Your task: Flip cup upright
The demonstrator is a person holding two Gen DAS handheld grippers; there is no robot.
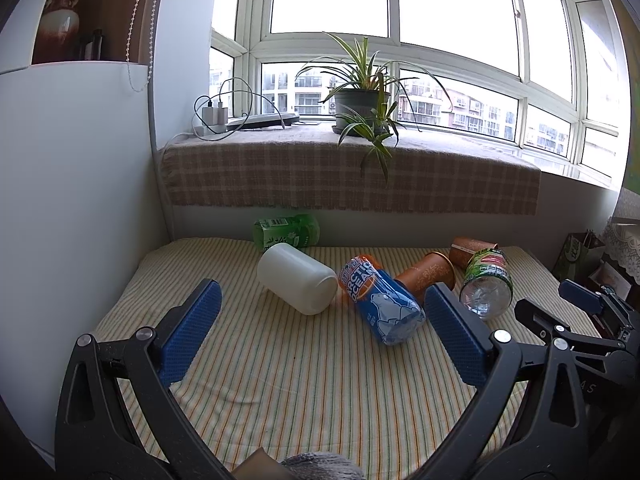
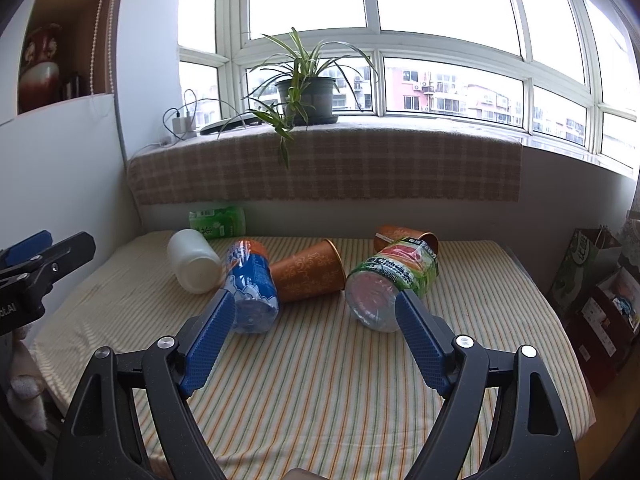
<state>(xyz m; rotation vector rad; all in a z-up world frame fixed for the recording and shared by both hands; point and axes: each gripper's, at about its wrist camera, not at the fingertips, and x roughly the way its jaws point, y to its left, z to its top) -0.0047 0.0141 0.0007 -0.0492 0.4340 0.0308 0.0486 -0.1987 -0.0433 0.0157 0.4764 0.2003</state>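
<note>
An orange patterned cup (image 2: 308, 270) lies on its side in the middle of the striped cloth; it also shows in the left wrist view (image 1: 426, 274). A second orange cup (image 2: 400, 236) lies on its side behind a clear bottle; it also shows in the left wrist view (image 1: 470, 250). My left gripper (image 1: 322, 300) is open and empty, short of the objects. My right gripper (image 2: 316, 304) is open and empty, its jaws apart just in front of the nearer cup.
A white jar (image 1: 296, 280), a blue bottle (image 1: 382, 300), a clear bottle with a green label (image 2: 384, 284) and a green bottle (image 1: 286, 232) all lie on the striped table (image 2: 320, 380). A potted plant (image 2: 306, 98) stands on the sill. Bags (image 2: 600, 280) stand at the right.
</note>
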